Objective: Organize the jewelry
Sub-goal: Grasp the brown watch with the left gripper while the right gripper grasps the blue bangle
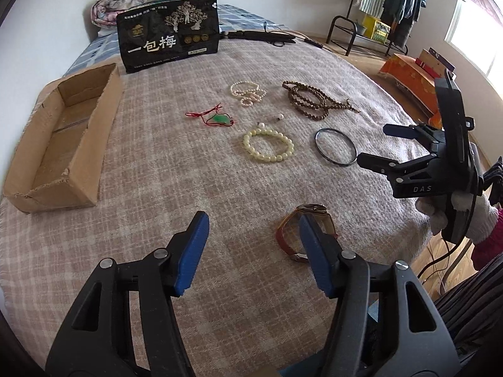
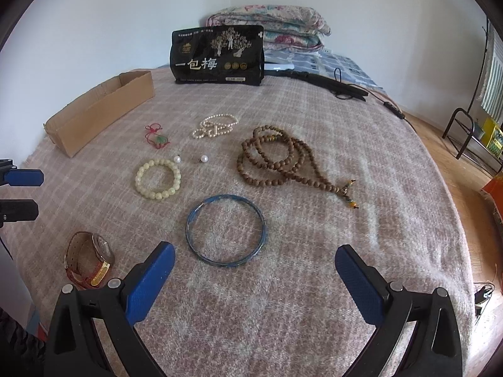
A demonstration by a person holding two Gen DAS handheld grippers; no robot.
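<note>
Jewelry lies spread on a checked blanket: a brown-strap watch [image 1: 309, 224] [image 2: 89, 259], a blue bangle [image 1: 335, 146] [image 2: 226, 230], a pale bead bracelet [image 1: 268, 144] [image 2: 158, 179], a wooden bead necklace [image 1: 314, 100] [image 2: 283, 160], a pearl necklace [image 1: 247, 92] [image 2: 215, 125], a green pendant on red cord [image 1: 217, 117] [image 2: 158, 138] and two loose pearls [image 2: 203, 158]. An open cardboard box [image 1: 59, 138] [image 2: 100, 113] stands at the left. My left gripper [image 1: 253, 226] is open and empty just before the watch. My right gripper [image 2: 254, 260] [image 1: 372, 144] is open and empty just before the bangle.
A black snack bag [image 1: 168, 36] [image 2: 217, 56] stands at the back, with folded quilts [image 2: 270, 28] behind it. A black strap and cable [image 2: 333, 86] lie at the back right. The bed's edge drops to a wooden floor on the right, near a clothes rack [image 1: 386, 3].
</note>
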